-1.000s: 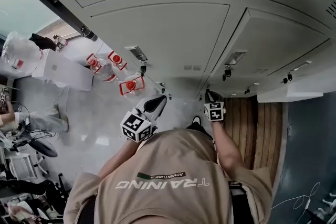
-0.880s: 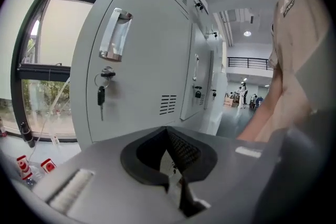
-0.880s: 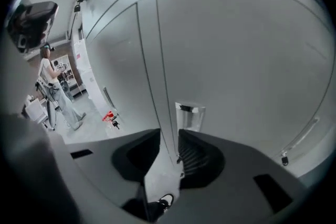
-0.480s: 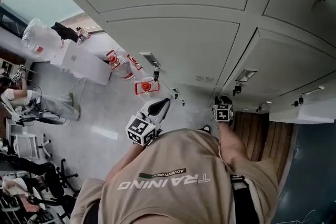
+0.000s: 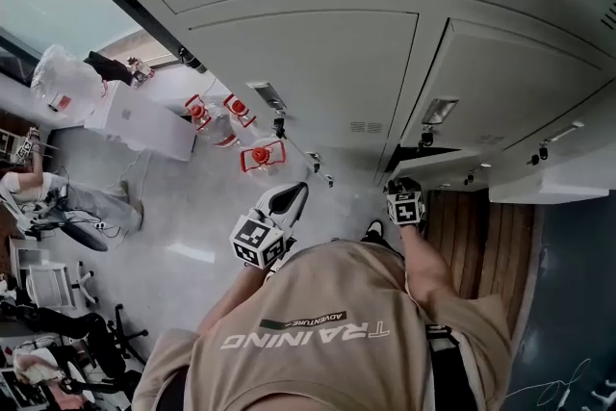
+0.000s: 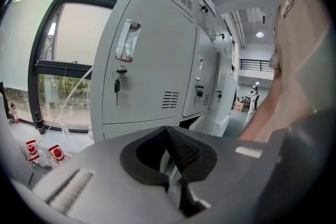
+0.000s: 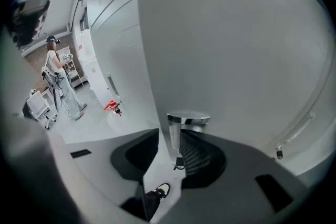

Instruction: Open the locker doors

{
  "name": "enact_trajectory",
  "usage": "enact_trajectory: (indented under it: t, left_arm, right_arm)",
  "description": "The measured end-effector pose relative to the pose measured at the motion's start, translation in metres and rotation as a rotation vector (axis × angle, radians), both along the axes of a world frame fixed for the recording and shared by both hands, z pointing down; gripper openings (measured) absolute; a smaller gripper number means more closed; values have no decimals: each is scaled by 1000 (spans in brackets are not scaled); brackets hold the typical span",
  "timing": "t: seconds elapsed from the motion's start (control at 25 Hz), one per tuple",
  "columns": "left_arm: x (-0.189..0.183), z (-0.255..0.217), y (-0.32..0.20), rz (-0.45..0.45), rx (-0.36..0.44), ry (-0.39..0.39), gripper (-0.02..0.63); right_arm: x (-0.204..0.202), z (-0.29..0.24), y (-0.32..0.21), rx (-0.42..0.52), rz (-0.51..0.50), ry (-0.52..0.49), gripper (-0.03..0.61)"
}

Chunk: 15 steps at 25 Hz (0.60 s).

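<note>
- Since half a second back, a dark gap [image 5: 423, 152] has shown up along the edge of the low locker door [image 7: 236, 44], right in front of our right gripper [image 5: 403, 188]. That door now stands slightly ajar, where before it sat flush.
- Our left gripper [image 5: 287, 195] sits pretty much where it was, out in the air over the floor [image 5: 192, 207] and apart from the lockers.
- In the right gripper view, the chrome handle [image 7: 187, 119] of that door stands between the jaws. They're closed down narrow on its stem. The right-hand pad [image 7: 197, 157] is flat against it, with just a sliver of space on the other side.
- The door's plain grey face fills most of that view, just beside the gripper.
- In the left gripper view, the jaws are pinched together at the tips with nothing between them. They point at another column of lockers, where a key [image 6: 116, 86] hangs from a lock.
- Down on the floor near the left end of the lockers we've got a few clear bottles with red caps [image 5: 252, 154], close to the window [image 6: 52, 34].
- Looking down between the right jaws we catch our own shoe [image 7: 160, 190]. A person [image 7: 56, 73] stands way off down the room.
</note>
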<state>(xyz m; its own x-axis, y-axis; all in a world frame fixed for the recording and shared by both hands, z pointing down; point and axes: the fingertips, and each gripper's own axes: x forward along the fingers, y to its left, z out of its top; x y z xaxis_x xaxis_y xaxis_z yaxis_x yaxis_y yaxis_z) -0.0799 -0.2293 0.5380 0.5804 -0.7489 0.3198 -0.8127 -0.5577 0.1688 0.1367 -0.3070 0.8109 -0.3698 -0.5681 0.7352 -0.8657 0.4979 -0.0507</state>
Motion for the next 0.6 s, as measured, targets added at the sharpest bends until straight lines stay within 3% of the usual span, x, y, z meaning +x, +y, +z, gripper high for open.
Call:
enact_trajectory:
  t: [0.16,0.36,0.6]
  left_arm:
    - [19,3,12,79,-16,35,6]
    - [53,7,40,215,-22,59,6]
    - [91,11,62,313,-25,38,6]
  right_arm:
    - [25,-2,52,-6,78,-12,94]
    - [85,-2,116,-11,196,49,97]
    - [154,-4,158,-25,283,95,97]
